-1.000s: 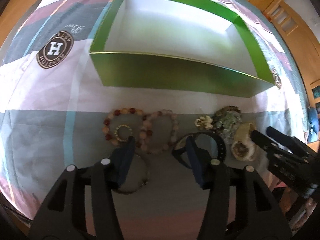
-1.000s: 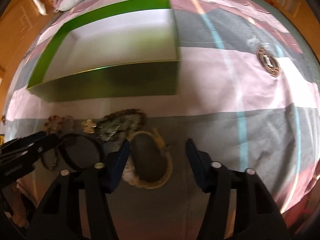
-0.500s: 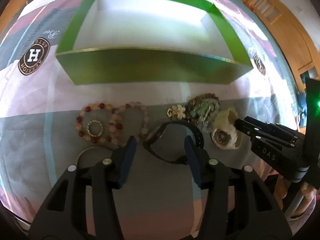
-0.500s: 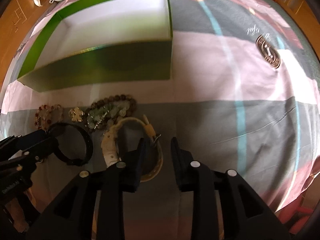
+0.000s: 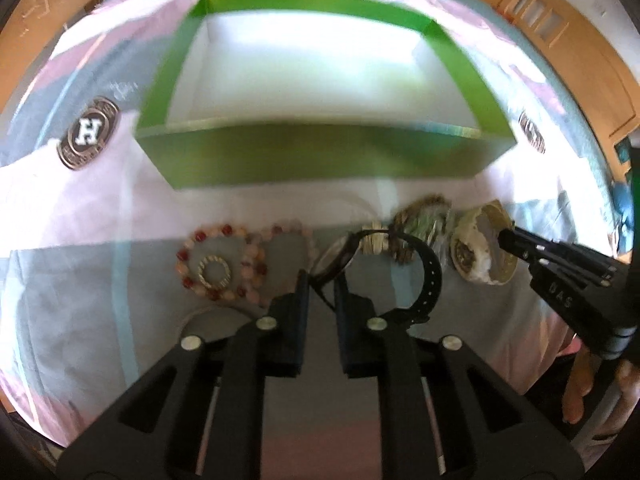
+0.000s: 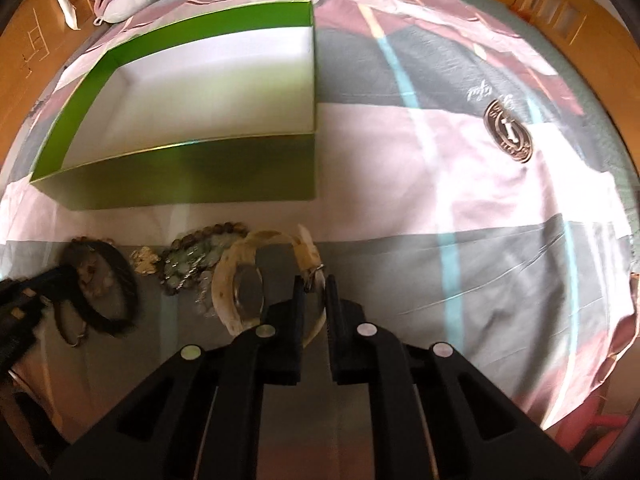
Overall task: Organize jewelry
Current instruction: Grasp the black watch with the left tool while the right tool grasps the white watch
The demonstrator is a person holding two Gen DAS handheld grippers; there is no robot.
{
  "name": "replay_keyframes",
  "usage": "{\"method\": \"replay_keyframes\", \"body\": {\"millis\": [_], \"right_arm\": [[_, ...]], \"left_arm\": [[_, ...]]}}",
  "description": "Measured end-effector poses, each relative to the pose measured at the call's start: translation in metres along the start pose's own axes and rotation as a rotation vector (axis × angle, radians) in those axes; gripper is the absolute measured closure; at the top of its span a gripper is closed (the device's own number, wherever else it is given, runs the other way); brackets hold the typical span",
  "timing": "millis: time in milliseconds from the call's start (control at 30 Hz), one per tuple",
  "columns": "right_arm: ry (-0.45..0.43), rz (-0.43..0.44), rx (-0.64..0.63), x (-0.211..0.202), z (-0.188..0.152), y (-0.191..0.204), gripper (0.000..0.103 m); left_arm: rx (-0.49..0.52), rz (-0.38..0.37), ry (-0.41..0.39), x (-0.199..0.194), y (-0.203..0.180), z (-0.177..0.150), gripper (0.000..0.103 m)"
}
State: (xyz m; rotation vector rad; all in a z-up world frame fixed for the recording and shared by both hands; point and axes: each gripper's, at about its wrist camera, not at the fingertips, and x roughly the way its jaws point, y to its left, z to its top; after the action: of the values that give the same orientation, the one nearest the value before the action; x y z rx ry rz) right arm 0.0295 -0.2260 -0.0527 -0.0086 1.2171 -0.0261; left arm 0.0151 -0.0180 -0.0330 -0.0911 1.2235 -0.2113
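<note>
While both tools [image 5: 320, 280] [image 6: 313, 282] angle down, left pinching black watch [image 5: 416, 264], right pinching cream watch [image 6: 240, 276].

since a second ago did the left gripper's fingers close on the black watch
Yes. The left gripper stood wide open before; now its fingers pinch the black watch, which has tipped up off the bedsheet before the green box.
</note>
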Motion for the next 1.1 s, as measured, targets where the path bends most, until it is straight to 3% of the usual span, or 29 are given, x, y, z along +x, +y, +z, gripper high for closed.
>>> {"method": "replay_keyframes", "body": {"millis": [100,200,333,433,567,667,733,967,1100], "right_arm": [[0.024,-0.013,0.003,0.008,0.003,0.003,0.093],[0.04,-0.015,0.011,0.013,0.001,0.003,0.093],[0.054,-0.015,0.023,0.025,0.007,0.001,0.076],[0.063,-0.02,0.024,0.032,0.009,-0.001,0.076],[0.096,0.006,0.036,0.041,0.009,-0.004,0.076],[0.068,-0.004,0.022,0.039,0.006,-0.001,0.088],[0.041,-0.013,0.019,0.032,0.005,0.002,0.094],[0.01,-0.009,0.019,0.025,0.008,0.004,0.095],[0.024,-0.015,0.021,0.028,0.006,0.002,0.095]], "left_arm": [[-0.03,0.046,-0.033,-0.005,0.008,0.005,0.091],[-0.057,0.077,0.006,0.007,0.014,0.009,0.09],[-0.062,0.106,0.048,0.022,0.016,0.011,0.086],[-0.06,0.132,0.05,0.03,0.013,0.015,0.077],[-0.071,0.125,0.063,0.034,0.021,0.015,0.076],[-0.068,0.125,0.066,0.034,0.023,0.013,0.077],[-0.068,0.114,0.063,0.032,0.023,0.011,0.083],[-0.089,0.086,0.012,0.017,0.029,0.01,0.093],[-0.072,0.124,-0.026,0.007,0.027,0.008,0.093]]}}
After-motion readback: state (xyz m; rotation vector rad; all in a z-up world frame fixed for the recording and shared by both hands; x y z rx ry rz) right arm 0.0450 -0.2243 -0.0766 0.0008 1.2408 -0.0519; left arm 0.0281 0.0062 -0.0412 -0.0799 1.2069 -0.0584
